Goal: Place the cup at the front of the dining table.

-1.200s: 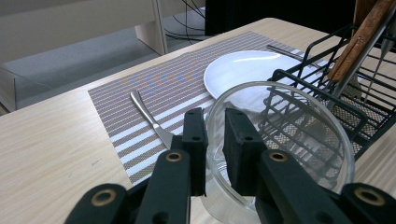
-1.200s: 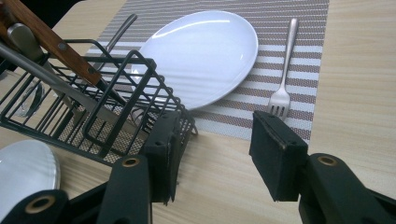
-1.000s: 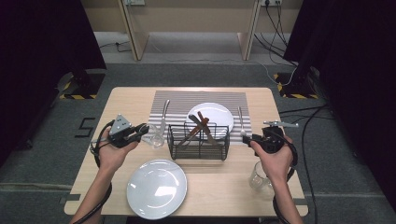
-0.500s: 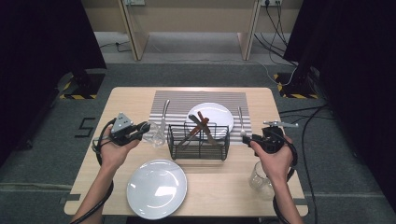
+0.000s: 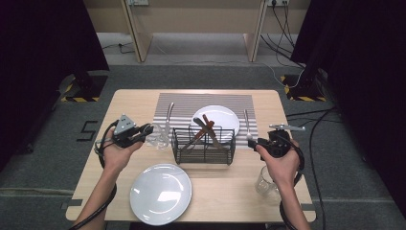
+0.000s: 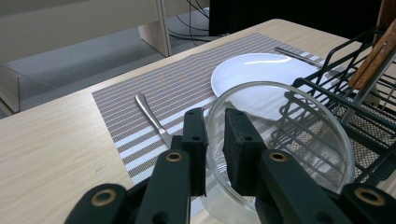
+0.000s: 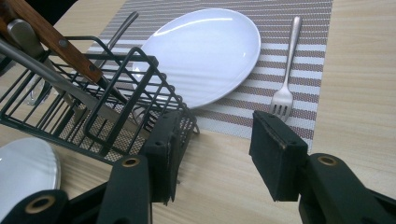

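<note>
My left gripper point(image 5: 148, 130) sits at the table's left, shut on the rim of a clear glass point(image 5: 157, 135). In the left gripper view the jaws point(image 6: 214, 135) pinch the wall of the glass point(image 6: 289, 140), one pad inside and one outside. My right gripper point(image 5: 253, 142) hovers just right of the black wire basket point(image 5: 203, 143). Its jaws point(image 7: 217, 154) stand open over bare wood with nothing between them. The fork point(image 7: 285, 88) lies just beyond them on the striped mat.
The basket point(image 7: 93, 107) holds wood-handled cutlery point(image 7: 51, 39). A white plate point(image 5: 218, 117) rests on the striped placemat point(image 5: 182, 103), with a utensil point(image 5: 167, 117) to its left. A second plate point(image 5: 160, 193) lies near the front edge. Another glass point(image 5: 266, 184) stands at front right.
</note>
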Available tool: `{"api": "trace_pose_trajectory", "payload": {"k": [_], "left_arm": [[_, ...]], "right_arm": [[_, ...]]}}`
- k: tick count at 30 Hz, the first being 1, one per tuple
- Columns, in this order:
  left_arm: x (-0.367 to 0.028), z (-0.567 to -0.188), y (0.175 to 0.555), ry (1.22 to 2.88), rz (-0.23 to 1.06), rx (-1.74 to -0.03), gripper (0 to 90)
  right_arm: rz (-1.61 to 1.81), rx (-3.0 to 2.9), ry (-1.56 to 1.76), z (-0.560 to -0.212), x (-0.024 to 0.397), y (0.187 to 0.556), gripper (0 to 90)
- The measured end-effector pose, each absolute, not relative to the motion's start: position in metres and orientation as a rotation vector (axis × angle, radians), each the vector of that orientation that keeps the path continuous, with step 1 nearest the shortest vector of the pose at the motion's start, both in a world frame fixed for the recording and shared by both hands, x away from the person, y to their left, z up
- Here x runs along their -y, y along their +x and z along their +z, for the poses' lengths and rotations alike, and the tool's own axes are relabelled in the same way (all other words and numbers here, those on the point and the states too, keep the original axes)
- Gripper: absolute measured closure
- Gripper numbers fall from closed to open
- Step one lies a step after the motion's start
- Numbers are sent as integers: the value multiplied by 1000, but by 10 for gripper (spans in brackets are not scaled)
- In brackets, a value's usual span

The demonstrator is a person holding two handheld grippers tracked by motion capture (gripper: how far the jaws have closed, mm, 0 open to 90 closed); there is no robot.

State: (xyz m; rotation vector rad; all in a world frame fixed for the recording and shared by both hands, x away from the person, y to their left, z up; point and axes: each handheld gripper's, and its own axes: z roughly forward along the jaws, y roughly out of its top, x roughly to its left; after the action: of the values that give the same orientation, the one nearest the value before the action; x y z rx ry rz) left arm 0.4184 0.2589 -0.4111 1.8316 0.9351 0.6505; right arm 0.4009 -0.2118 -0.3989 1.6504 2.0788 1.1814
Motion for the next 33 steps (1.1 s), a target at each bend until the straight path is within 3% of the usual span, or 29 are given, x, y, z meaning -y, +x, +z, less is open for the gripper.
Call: {"api": "trace_pose_trajectory", "payload": {"k": [33], "left_arm": [[-256,-418,434,1822,662,-946,790]], "right_arm": [[1180,-2078,1656,-400,212,401,530]]}}
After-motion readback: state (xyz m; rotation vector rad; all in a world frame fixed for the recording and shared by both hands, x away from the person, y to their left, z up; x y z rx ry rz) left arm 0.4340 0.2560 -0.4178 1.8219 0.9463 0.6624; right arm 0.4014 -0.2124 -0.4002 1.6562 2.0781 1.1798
